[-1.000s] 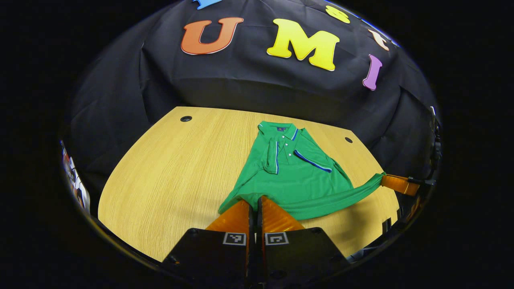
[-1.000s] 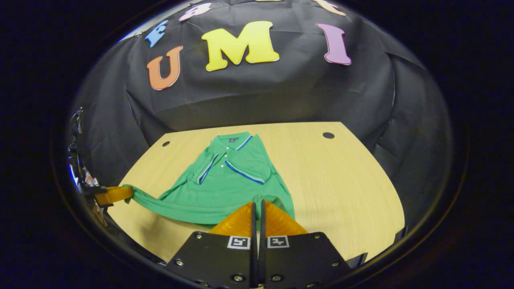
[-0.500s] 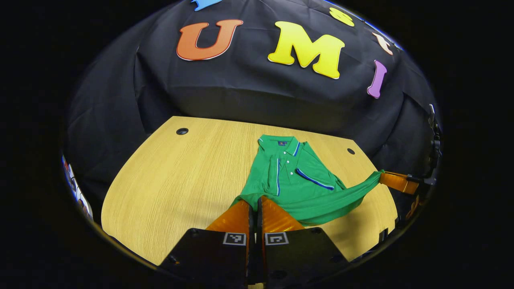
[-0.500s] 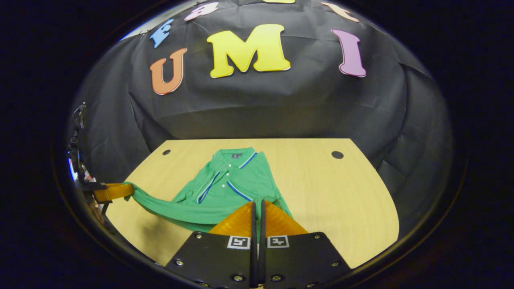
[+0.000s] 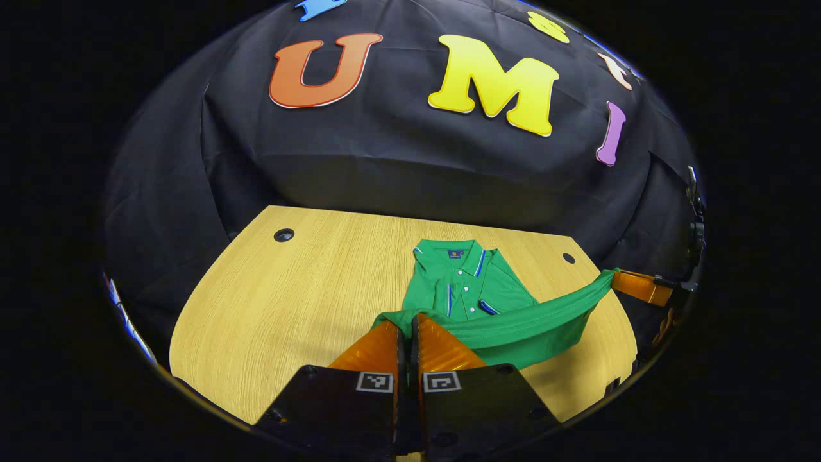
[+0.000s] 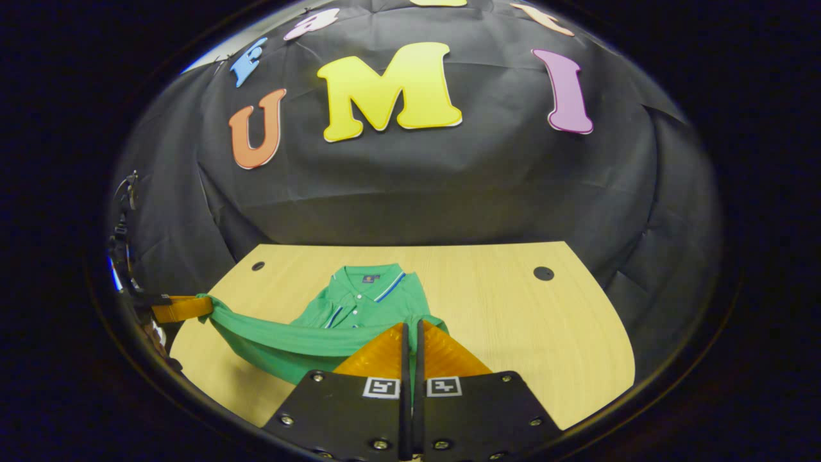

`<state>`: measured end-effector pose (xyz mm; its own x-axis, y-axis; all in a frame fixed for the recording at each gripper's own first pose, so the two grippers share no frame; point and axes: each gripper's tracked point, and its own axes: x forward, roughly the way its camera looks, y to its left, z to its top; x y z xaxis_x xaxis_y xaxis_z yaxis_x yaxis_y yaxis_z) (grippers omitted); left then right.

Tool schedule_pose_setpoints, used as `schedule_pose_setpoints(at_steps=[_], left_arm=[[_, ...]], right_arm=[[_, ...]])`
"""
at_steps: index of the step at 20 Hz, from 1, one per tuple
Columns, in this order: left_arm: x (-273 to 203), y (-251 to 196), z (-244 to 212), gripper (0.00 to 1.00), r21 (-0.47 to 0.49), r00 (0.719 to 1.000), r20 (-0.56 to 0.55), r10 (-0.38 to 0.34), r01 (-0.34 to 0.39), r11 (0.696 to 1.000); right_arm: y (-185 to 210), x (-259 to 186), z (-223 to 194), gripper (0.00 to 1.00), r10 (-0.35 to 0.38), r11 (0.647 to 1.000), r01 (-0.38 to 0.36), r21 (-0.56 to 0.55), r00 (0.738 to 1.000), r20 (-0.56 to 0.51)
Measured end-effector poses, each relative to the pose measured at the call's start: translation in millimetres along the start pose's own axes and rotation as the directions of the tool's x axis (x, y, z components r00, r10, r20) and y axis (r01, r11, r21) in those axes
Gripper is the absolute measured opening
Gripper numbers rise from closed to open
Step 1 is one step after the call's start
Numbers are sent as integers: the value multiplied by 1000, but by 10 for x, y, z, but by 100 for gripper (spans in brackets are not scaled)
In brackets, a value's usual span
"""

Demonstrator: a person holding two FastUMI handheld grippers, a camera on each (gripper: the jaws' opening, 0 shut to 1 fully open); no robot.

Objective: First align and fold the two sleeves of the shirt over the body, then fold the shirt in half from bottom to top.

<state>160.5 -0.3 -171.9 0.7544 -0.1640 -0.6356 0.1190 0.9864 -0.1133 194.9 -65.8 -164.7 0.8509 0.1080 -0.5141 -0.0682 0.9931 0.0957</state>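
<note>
Folding bottom to top was under way: the green polo shirt point(image 5: 471, 292) on the pale wooden table point(image 5: 282, 301), its hem apparently clamped at each corner by the left gripper point(image 5: 405, 324) and right gripper point(image 6: 411, 330), needed level, taut carrying to the collar.

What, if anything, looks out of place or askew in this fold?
Nothing stands out. The shirt lies collar-far on the table, sleeves folded over the body. The left gripper and right gripper each pinch a corner of the hem, lifted and stretched fairly level between them.
</note>
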Motion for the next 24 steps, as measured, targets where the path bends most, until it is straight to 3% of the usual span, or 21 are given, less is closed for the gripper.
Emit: schedule_pose_setpoints(at_steps=[24], left_arm=[[1581,217,669,3,73,998,49,47,-51,996]], right_arm=[[-152,1636,671,1,20,999,-22,34,998,61]])
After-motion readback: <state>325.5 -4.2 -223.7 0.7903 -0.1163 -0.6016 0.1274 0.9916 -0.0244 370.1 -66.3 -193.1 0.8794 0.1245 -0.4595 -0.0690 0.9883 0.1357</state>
